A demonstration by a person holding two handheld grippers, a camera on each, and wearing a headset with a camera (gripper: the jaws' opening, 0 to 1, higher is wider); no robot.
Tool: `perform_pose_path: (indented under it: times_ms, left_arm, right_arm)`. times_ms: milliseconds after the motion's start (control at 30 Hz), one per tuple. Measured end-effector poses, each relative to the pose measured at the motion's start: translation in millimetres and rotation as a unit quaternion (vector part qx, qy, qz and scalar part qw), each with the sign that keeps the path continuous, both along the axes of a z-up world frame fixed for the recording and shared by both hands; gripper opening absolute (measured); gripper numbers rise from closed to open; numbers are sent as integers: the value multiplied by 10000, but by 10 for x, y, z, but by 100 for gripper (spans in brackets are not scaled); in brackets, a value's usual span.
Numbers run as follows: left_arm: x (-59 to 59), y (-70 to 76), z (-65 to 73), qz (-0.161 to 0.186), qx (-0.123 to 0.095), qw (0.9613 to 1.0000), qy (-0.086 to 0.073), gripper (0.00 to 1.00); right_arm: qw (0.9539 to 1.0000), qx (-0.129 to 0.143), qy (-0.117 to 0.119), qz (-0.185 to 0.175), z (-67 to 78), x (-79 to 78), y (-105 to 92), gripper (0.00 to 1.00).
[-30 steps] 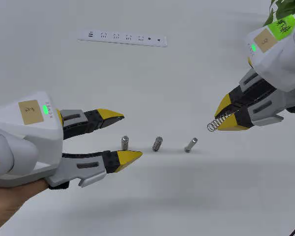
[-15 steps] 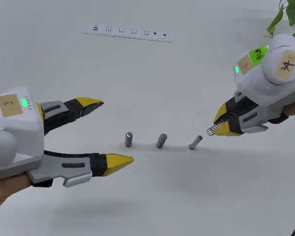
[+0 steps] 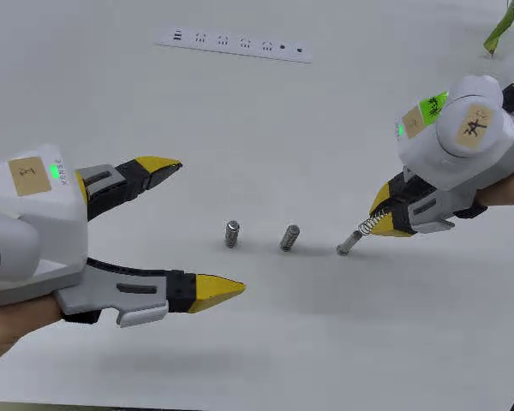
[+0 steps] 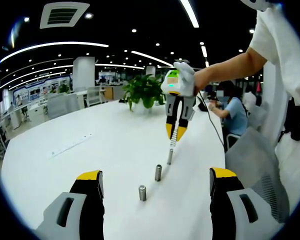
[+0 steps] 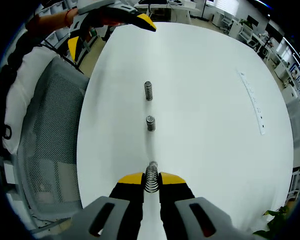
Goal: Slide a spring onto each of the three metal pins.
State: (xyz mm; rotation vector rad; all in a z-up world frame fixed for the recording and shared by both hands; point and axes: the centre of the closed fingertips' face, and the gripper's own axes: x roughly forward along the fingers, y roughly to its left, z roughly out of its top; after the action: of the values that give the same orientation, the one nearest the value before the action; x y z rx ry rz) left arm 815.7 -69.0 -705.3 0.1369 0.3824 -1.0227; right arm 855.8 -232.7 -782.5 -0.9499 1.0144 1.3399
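Three short metal pins stand in a row on the white table: the left pin (image 3: 232, 233), the middle pin (image 3: 289, 237) and the right pin (image 3: 348, 243), which leans. Coils show around the left and middle ones. My right gripper (image 3: 384, 219) is shut on a small spring (image 3: 368, 225) whose free end touches the top of the right pin. In the right gripper view the spring (image 5: 151, 178) sits between the jaws, in line with the pins (image 5: 151, 123) ahead. My left gripper (image 3: 201, 227) is wide open with nothing in it, just left of the row.
A white power strip (image 3: 233, 44) lies at the far side of the table. Plant leaves (image 3: 507, 26) reach in at the top right corner. The left gripper view shows an office, a potted plant (image 4: 142, 92) and a seated person beyond the table.
My right gripper has come down and to the left with the spring, so the spring's end now meets the right pin. The left gripper stays open.
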Motion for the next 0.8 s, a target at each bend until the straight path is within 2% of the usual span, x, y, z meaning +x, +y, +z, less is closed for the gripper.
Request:
perform_pose_path:
  times_ms: [800]
  left_arm:
    - [-30,-56,-21,-57,-55,9999,73,91]
  right_arm:
    - [9998,-174,86,103,-151,15,17,12]
